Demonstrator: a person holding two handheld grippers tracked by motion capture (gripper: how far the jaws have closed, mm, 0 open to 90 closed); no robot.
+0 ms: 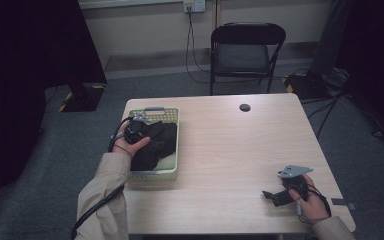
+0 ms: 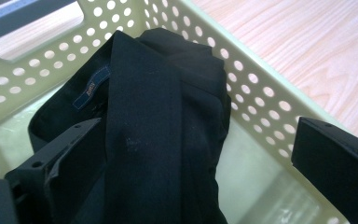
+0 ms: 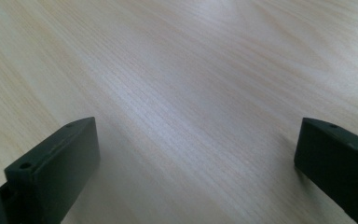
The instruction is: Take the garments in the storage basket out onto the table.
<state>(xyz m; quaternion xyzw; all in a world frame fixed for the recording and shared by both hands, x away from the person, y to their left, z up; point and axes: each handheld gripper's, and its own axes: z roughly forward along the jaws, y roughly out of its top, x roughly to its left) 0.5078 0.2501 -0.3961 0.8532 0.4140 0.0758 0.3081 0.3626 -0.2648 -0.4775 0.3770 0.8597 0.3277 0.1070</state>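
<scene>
A pale green perforated basket (image 1: 172,167) sits at the table's left side with a folded black garment (image 1: 159,142) inside. My left gripper (image 1: 147,131) hovers over the basket, open, its jaws straddling the black garment (image 2: 163,116) without closing on it; a small dark label (image 2: 91,87) shows on the cloth, and the basket's wall (image 2: 261,102) runs past on the right. My right gripper (image 1: 270,195) rests low over the bare wood near the table's front right, open, with nothing between its jaws (image 3: 196,154).
A black round disc (image 1: 245,107) lies near the table's far edge. A black folding chair (image 1: 245,50) stands behind the table. Cables run on the floor at the right. Bare wood (image 1: 230,150) spreads between the basket and the right hand.
</scene>
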